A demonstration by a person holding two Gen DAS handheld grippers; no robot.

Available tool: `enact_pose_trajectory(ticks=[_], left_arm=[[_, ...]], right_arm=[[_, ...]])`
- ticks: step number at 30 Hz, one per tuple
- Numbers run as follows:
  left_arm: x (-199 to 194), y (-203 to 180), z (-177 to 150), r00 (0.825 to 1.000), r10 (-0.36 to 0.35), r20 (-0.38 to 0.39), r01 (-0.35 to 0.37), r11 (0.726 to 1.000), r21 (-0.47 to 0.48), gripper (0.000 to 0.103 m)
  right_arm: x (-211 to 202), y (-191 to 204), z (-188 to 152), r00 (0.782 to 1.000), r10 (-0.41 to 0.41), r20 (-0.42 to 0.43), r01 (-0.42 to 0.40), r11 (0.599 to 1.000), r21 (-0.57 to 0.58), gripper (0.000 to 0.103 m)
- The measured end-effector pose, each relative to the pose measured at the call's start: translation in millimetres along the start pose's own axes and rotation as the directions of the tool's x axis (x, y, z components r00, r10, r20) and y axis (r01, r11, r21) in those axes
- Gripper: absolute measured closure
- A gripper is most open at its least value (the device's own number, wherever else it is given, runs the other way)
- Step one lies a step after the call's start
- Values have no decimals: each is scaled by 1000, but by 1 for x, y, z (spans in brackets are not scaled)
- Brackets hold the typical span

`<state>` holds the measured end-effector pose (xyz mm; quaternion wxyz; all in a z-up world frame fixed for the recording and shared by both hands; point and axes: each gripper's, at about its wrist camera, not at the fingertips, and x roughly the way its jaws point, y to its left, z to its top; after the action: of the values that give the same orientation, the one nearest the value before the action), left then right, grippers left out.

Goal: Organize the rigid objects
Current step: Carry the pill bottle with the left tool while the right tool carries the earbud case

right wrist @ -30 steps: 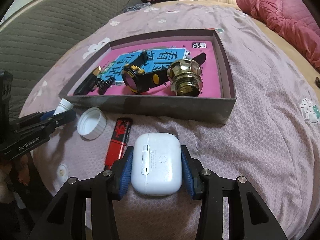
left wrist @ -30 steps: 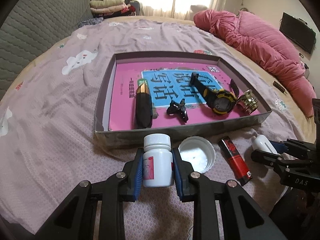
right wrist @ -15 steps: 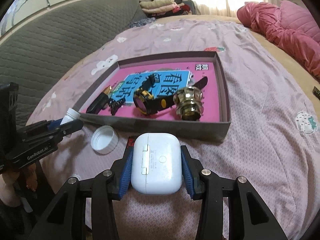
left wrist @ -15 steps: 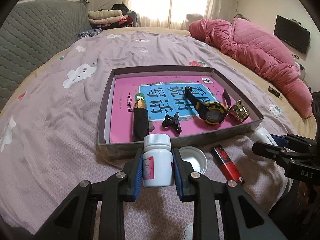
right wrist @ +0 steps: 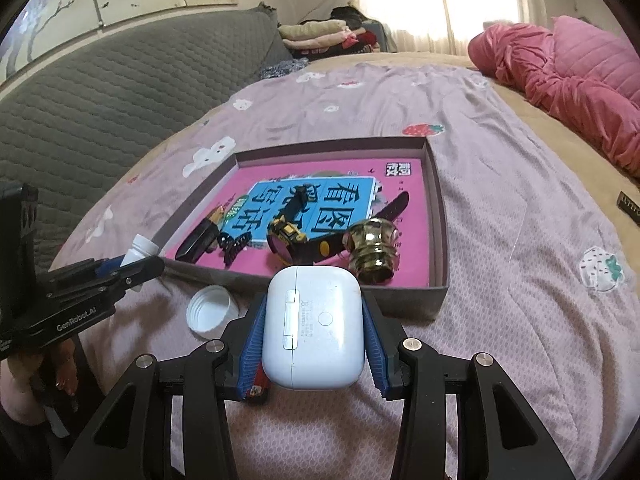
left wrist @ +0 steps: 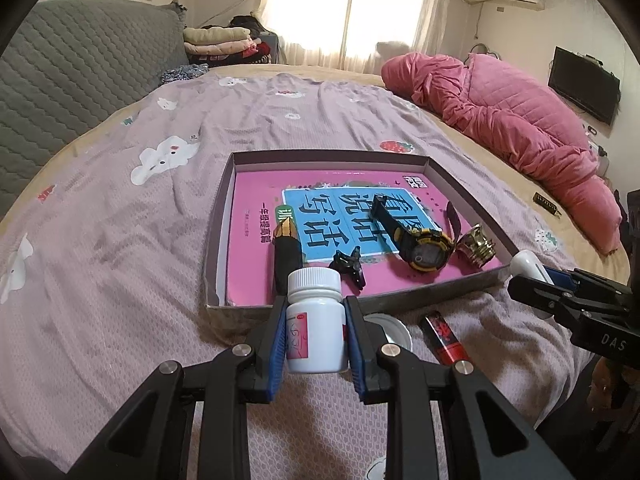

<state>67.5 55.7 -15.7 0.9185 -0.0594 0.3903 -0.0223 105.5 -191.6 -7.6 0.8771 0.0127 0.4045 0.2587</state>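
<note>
With the white pill bottle pinched upright in the left gripper and the earbud case clamped in the right gripper, both hang short of the tray; its near wall could snag either.

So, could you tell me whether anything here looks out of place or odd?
Two things lie loose on the bedspread outside the tray: a white cap on its back, and a red lighter. The pill bottle in the left gripper has its own cap on, so the loose one belongs to nothing visible.
</note>
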Motion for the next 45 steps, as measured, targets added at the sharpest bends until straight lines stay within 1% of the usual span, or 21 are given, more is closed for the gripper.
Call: enact_pose_trajectory(ticks=[11,18,35,45], left_arm=[[2,4,5,1000,-8,13,8,1000,-13,76],[7,3,8,1000,-19,8,19,1000,-13,76],[22,4,12,1000,-29,-11,28,999,-20,76],[30,2,14,999,-39,-22,38,999,-22,76]], right_arm=[[0,-3,7,999,-18,35,18,1000,3,57],[2,-8,11,999,-25,40,24,999,22,57],[18,-6,16,1000,-5,12,4,1000,19,57],[35,4,21,1000,10,-9,-10,1000,-19,57]])
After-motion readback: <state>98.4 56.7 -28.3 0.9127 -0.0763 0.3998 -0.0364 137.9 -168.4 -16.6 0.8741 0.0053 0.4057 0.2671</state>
